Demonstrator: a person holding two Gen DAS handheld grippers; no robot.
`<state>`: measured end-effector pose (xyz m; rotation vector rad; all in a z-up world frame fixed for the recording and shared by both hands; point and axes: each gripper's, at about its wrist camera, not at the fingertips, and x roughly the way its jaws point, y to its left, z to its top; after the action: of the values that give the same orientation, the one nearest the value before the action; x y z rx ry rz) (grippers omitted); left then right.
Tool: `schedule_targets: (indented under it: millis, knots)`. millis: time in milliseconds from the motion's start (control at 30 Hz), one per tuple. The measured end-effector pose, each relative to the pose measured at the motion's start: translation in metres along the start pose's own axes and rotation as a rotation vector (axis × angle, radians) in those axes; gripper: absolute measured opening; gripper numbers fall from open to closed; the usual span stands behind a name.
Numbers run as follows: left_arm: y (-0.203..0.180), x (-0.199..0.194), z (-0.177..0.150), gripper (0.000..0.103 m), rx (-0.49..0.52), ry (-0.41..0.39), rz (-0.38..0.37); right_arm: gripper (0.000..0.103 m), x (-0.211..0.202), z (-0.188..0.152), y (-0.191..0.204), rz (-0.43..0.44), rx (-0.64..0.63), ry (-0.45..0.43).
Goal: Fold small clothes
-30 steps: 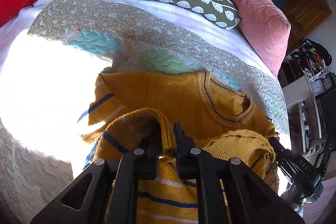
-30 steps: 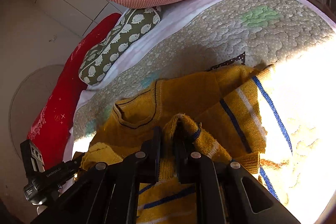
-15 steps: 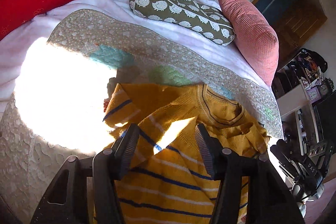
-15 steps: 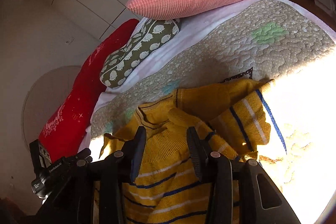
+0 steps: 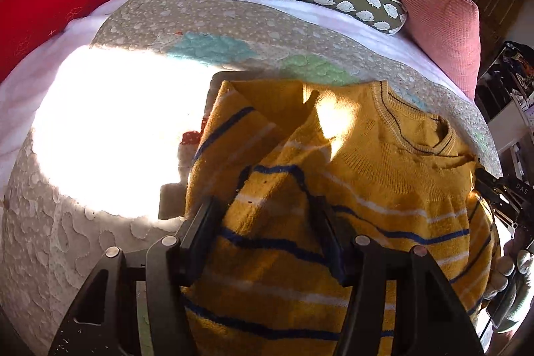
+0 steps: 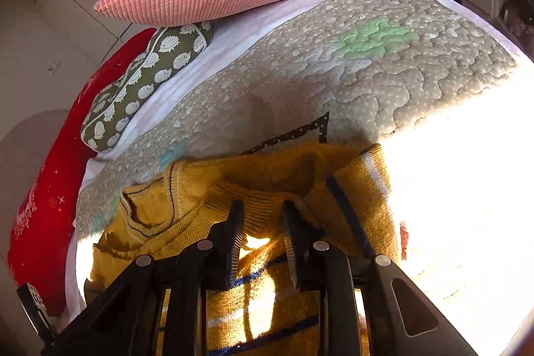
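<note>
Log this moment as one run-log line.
step: fold released | left tongs: open over sweater | right tongs: open | sweater: on quilt, bottom folded up

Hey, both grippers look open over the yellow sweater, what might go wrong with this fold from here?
1. The left sleeve lies loosely bunched over the striped body of the yellow sweater, so the fold may come out lopsided.
2. The fabric humps between the fingers of the right gripper; closing now might pinch several layers.
3. Harsh sunlight washes out the quilt beside the sweater, which may hide the edge there.
</note>
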<state>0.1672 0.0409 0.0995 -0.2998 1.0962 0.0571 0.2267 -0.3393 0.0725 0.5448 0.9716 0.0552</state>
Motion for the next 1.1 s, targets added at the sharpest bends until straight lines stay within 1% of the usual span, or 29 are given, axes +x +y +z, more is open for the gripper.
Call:
schedule_targets:
  millis: [67, 100, 133, 167, 233, 267, 333, 400, 433, 467, 567, 633, 667, 700, 767, 867, 933, 1033, 1100]
  knots:
    - [0.002, -0.011, 0.001, 0.057, -0.033, 0.003, -0.032, 0.026, -0.014, 0.001, 0.007, -0.042, -0.047, -0.038]
    - [0.001, -0.019, 0.002, 0.057, -0.045, -0.007, -0.05, 0.03, -0.022, 0.001, 0.01, -0.056, -0.063, -0.056]
    - [-0.001, -0.025, 0.004, 0.057, -0.044, -0.022, -0.063, 0.031, -0.032, 0.0, 0.015, -0.049, -0.078, -0.074]
    - [-0.006, -0.03, 0.005, 0.057, -0.031, -0.036, -0.066, 0.031, -0.04, -0.003, 0.018, -0.021, -0.092, -0.082]
    - [-0.021, -0.031, 0.012, 0.057, 0.011, -0.045, -0.064, 0.032, -0.052, -0.013, 0.023, 0.044, -0.12, -0.065]
    - [-0.03, -0.027, 0.016, 0.057, 0.037, -0.031, -0.049, 0.032, -0.056, -0.022, 0.024, 0.071, -0.13, -0.051]
    - [-0.043, -0.008, 0.021, 0.057, 0.08, 0.015, 0.037, 0.032, -0.061, -0.038, 0.02, 0.101, -0.127, -0.025]
    - [-0.042, 0.016, 0.024, 0.057, 0.086, 0.057, 0.149, 0.032, -0.065, -0.052, 0.009, 0.107, -0.109, -0.001]
    - [-0.035, 0.027, 0.026, 0.059, 0.074, 0.079, 0.171, 0.032, -0.07, -0.058, 0.001, 0.103, -0.102, -0.004]
    - [-0.027, 0.032, 0.028, 0.061, 0.044, 0.088, 0.153, 0.032, -0.075, -0.064, -0.006, 0.089, -0.098, -0.013]
    - [-0.009, 0.022, 0.031, 0.061, -0.038, 0.08, 0.09, 0.032, -0.098, -0.076, -0.035, 0.021, -0.089, -0.054]
    - [0.001, 0.014, 0.03, 0.061, -0.078, 0.086, 0.046, 0.034, -0.111, -0.08, -0.051, -0.052, -0.088, -0.075]
    - [0.006, 0.009, 0.028, 0.061, -0.096, 0.092, 0.029, 0.034, -0.117, -0.082, -0.058, -0.06, -0.084, -0.078]
    - [0.011, 0.002, 0.024, 0.061, -0.106, 0.095, 0.011, 0.034, -0.124, -0.086, -0.065, -0.059, -0.075, -0.077]
    - [0.012, -0.019, 0.013, 0.061, -0.095, 0.078, -0.008, 0.035, -0.137, -0.095, -0.075, -0.042, -0.05, -0.073]
    - [0.014, -0.055, -0.012, 0.061, -0.045, 0.024, -0.01, 0.039, -0.159, -0.12, -0.084, 0.009, -0.018, -0.076]
    - [0.014, -0.077, -0.033, 0.061, -0.018, -0.006, -0.007, 0.04, -0.169, -0.14, -0.086, 0.027, -0.008, -0.072]
    - [0.02, -0.1, -0.064, 0.061, -0.003, -0.024, -0.022, 0.042, -0.179, -0.169, -0.089, 0.063, 0.014, -0.054]
    - [0.025, -0.107, -0.081, 0.062, -0.001, -0.02, -0.021, 0.042, -0.182, -0.186, -0.091, 0.085, 0.031, -0.036]
